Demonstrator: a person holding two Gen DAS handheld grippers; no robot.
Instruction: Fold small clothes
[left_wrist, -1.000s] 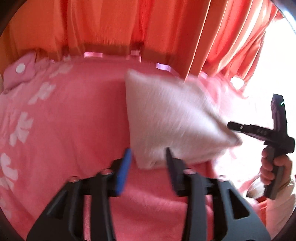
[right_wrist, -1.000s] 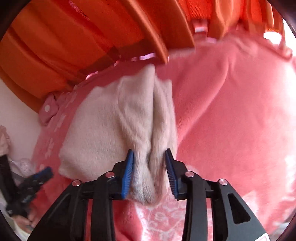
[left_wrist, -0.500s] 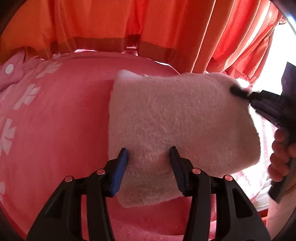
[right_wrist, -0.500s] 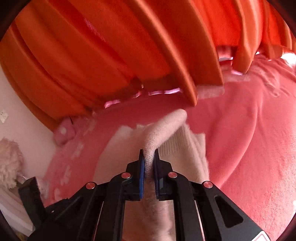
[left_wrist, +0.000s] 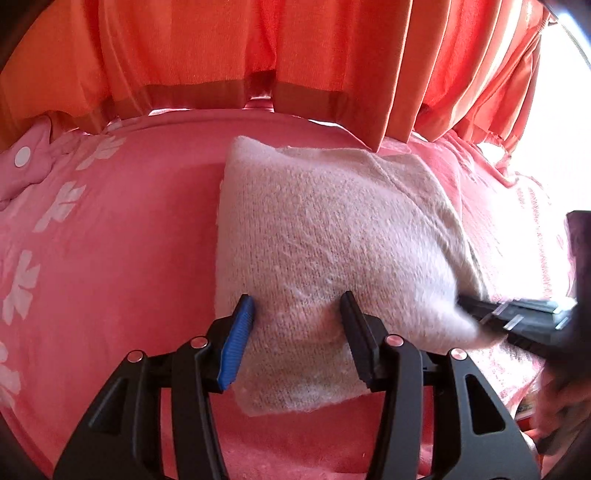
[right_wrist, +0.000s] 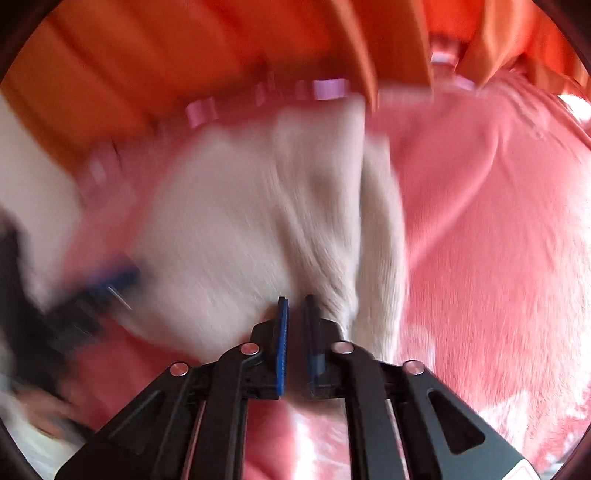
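A folded cream knit garment (left_wrist: 325, 251) lies on the pink blanket (left_wrist: 129, 229). My left gripper (left_wrist: 297, 310) is open, its fingers straddling the garment's near edge from above. My right gripper (right_wrist: 295, 314) is shut on the garment's (right_wrist: 251, 221) right corner; it also shows at the right of the left wrist view (left_wrist: 517, 317), with its tips buried in the knit. The right wrist view is blurred by motion. The left gripper (right_wrist: 99, 288) shows there as a dark and blue smear at the left.
Orange curtains (left_wrist: 258, 55) hang along the far edge of the bed. White flower prints (left_wrist: 59, 206) mark the blanket's left side. A pink spotted cloth (left_wrist: 26, 166) lies at far left. Bright window light is at the right.
The right gripper, shut on the garment's corner, has swung it down from the raised position onto the blanket. The garment now lies flatter. The left gripper stays open over the near edge.
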